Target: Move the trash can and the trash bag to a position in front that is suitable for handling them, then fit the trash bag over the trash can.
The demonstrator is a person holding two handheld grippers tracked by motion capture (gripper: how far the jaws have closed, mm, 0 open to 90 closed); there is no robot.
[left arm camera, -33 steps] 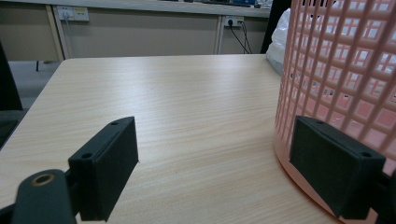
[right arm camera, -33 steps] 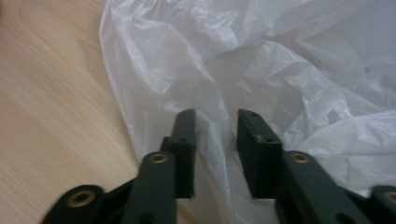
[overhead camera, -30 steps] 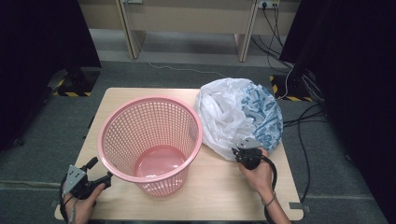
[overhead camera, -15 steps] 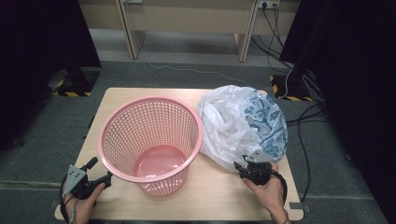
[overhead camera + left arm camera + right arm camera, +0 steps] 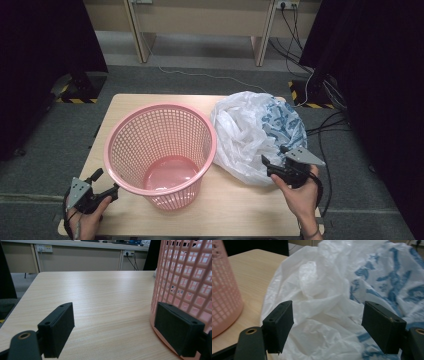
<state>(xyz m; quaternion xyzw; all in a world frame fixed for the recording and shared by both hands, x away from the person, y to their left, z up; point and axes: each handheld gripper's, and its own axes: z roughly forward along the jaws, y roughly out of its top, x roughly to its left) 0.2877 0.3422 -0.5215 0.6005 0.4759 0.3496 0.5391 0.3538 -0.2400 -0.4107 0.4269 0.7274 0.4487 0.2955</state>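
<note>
right gripper (image 5: 272, 165) jaws newly apart (bag (image 5: 250, 135) free)

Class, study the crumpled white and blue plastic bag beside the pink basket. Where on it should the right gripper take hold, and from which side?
Probably a raised fold on the plastic bag, near its white, crumpled top. Thin film gives the jaws something to pinch only where it bunches. Come from the person's side, where the right gripper stands open, its jaws just opened; the pink basket blocks the left.
</note>
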